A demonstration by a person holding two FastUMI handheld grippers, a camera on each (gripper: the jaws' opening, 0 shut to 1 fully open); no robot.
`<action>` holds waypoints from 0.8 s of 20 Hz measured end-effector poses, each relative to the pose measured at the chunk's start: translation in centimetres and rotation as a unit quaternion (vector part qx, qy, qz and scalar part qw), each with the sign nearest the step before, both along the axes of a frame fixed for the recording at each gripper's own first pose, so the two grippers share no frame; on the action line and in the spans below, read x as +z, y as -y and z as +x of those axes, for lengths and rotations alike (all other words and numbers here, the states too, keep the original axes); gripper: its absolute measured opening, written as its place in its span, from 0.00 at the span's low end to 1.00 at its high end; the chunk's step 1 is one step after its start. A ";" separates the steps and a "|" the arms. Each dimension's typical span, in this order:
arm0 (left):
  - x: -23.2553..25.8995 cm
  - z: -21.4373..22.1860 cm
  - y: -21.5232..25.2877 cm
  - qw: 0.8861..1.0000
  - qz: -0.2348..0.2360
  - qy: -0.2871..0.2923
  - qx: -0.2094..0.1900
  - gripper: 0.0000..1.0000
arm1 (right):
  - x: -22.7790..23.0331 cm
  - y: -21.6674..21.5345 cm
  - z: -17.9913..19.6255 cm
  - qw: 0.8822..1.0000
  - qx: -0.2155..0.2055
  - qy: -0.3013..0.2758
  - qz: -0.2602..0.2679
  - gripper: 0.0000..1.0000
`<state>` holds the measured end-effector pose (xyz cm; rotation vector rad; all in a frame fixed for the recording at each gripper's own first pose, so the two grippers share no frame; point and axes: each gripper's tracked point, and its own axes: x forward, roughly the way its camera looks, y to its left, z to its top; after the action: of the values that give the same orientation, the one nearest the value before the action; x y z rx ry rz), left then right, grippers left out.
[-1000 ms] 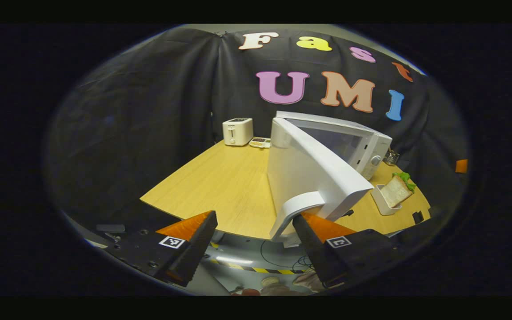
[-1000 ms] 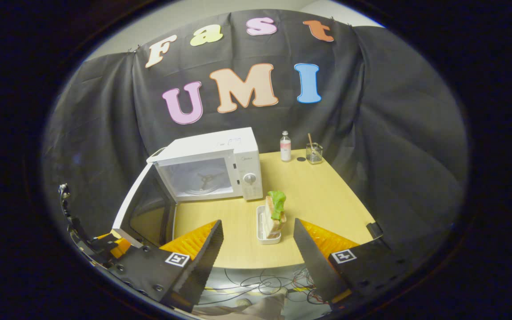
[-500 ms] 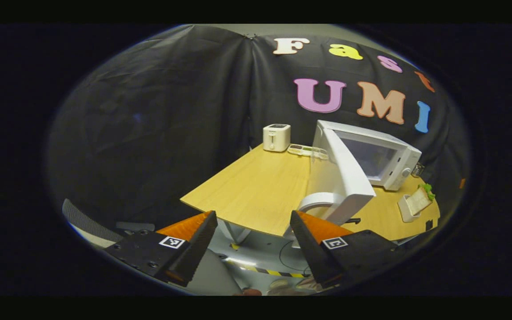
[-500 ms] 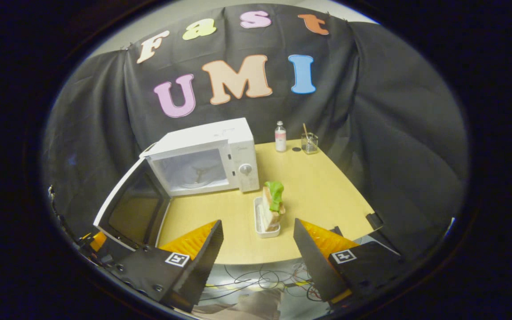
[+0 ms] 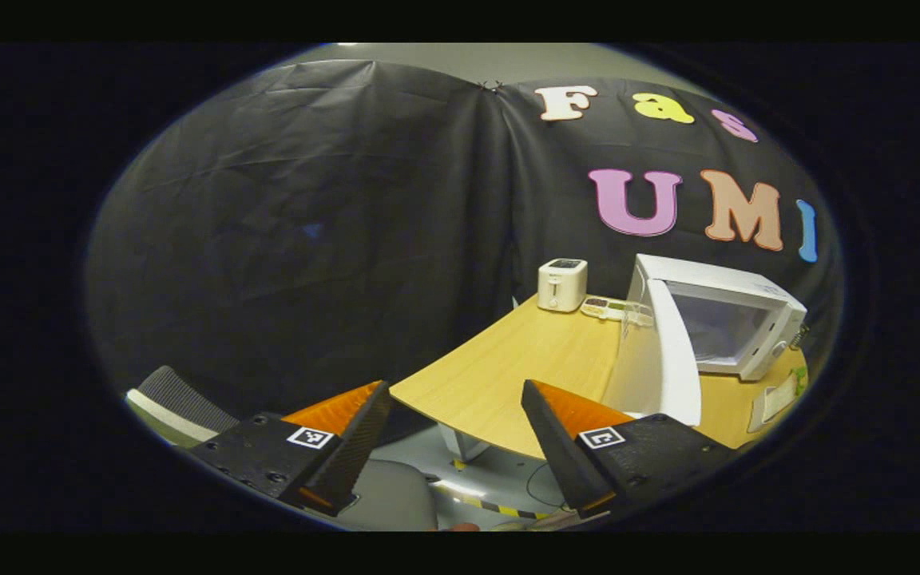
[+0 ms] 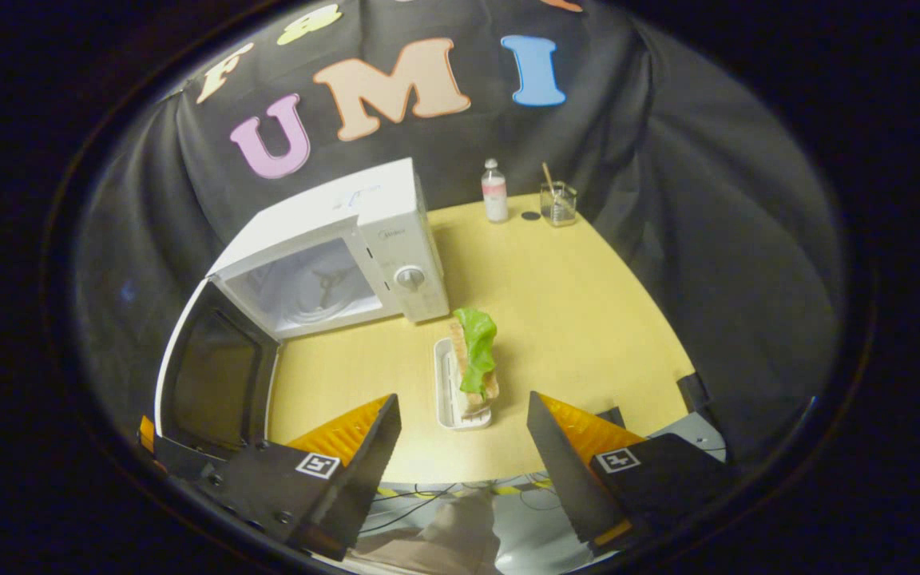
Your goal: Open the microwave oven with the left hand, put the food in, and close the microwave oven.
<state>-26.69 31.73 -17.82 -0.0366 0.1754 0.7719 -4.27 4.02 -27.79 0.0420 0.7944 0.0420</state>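
Both tongs spread, holding nothing: left tongs (image 5: 452,447) clear of the swung-open microwave door (image 5: 668,359). Right tongs (image 6: 464,447) above sandwich (image 6: 472,363) in its tray (image 6: 444,399) on desk (image 6: 572,319), lined up to grab it.

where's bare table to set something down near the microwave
Bare wood lies right of the white sandwich tray, up to the small bottle and glass jar. Crowded between the white microwave, its open door and the tray.

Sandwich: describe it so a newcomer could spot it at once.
Start at the white microwave, standing on the wooden table with its door swung open. Just in front of its dial panel sits a small white tray, and the sandwich stands on edge in it. It is the one thing on the table with a green lettuce leaf.
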 end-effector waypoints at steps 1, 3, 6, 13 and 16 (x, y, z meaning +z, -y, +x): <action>0.5 0.2 0.0 1.000 -0.002 0.008 0.008 0.96 | -0.9 0.2 1.0 1.000 0.002 -0.020 0.003 1.00; 0.6 0.9 0.4 0.999 -0.014 0.018 0.026 0.92 | -2.2 0.5 3.2 0.999 0.002 -0.041 0.007 0.93; 0.9 1.2 1.1 0.998 -0.025 0.033 0.051 0.92 | -4.4 -0.1 5.7 0.996 0.023 -0.081 0.014 0.91; 1.5 1.8 1.0 0.994 -0.022 0.035 0.106 0.95 | -9.9 0.1 7.7 0.984 0.060 -0.169 -0.008 0.99; 2.0 2.3 1.0 0.993 -0.016 0.034 0.114 0.92 | -11.3 0.6 7.9 0.979 0.061 -0.193 -0.013 0.99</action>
<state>-24.40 30.76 -15.85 -0.1143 0.1185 0.9947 3.60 3.44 -39.08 -0.0252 1.1851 0.1421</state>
